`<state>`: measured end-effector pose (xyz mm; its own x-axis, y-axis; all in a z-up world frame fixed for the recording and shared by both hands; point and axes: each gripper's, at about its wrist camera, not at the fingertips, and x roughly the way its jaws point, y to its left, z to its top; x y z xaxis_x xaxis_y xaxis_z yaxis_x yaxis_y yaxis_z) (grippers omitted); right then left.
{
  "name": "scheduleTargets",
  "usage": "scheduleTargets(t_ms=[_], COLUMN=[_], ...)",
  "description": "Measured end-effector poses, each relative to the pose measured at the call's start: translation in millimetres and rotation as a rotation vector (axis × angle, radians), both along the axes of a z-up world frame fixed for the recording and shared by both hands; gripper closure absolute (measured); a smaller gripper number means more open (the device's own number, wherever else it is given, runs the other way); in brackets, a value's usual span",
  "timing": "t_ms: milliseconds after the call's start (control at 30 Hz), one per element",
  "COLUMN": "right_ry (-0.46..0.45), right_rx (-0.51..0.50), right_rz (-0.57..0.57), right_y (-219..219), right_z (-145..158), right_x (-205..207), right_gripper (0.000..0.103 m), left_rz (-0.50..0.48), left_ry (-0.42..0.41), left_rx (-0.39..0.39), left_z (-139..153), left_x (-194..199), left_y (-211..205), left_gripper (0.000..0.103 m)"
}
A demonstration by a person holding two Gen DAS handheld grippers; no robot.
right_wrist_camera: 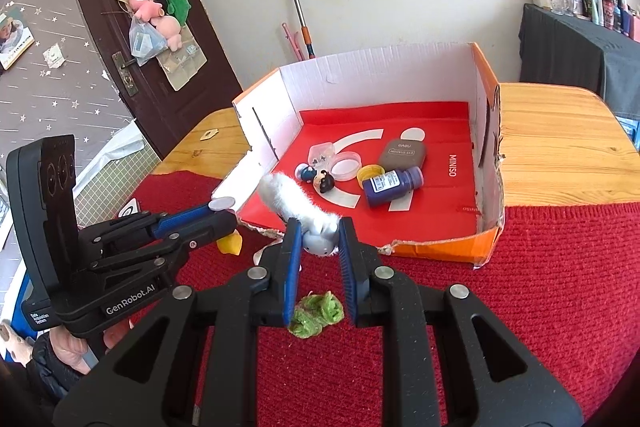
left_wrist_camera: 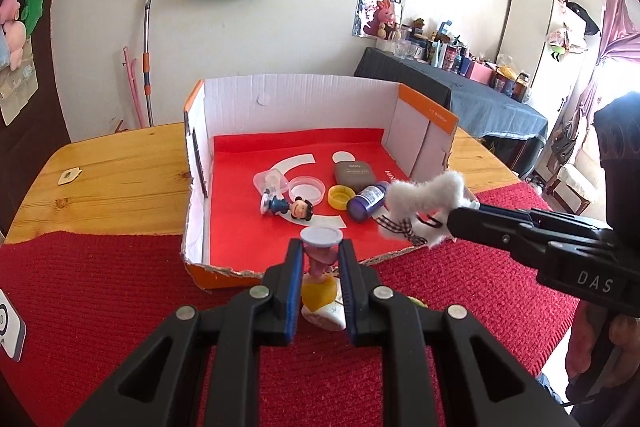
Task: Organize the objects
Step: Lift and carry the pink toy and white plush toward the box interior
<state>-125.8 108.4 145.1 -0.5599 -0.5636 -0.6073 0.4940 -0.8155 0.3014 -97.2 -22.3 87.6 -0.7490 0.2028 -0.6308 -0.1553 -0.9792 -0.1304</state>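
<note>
My left gripper (left_wrist_camera: 321,253) clamps a small figurine (left_wrist_camera: 321,267) just before the cardboard box (left_wrist_camera: 304,95). My right gripper (right_wrist_camera: 319,237) pinches a white plush toy (right_wrist_camera: 298,205) over the box's front edge.

Figurine (left_wrist_camera: 320,267) lower body hidden between left gripper (left_wrist_camera: 320,255) pads; bottle (right_wrist_camera: 390,185) label print too small to read.

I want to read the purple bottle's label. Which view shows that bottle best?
The right wrist view: the purple bottle lies unobstructed, label facing up. In the left wrist view, the white plush toy covers part of it.
</note>
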Motion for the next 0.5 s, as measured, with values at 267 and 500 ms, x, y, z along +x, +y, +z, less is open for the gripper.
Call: scheduleTargets(t_ms=[267,500], right_ry=[0.012,0.030], right_rx=[0.030,0.114], right_rz=[-0.022,-0.048], right_y=[0,-7], right_z=[3,0], right_x=[-12,-25], right_gripper=[0.085,0.085], left_rz=[-0.004,-0.011], left_ry=[-0.012,-0.044], left_rx=[0.007,0.009], left_z=[1,-6], left_x=[-19,-41], left_y=[-3,-6], left_gripper=[0.085,0.085])
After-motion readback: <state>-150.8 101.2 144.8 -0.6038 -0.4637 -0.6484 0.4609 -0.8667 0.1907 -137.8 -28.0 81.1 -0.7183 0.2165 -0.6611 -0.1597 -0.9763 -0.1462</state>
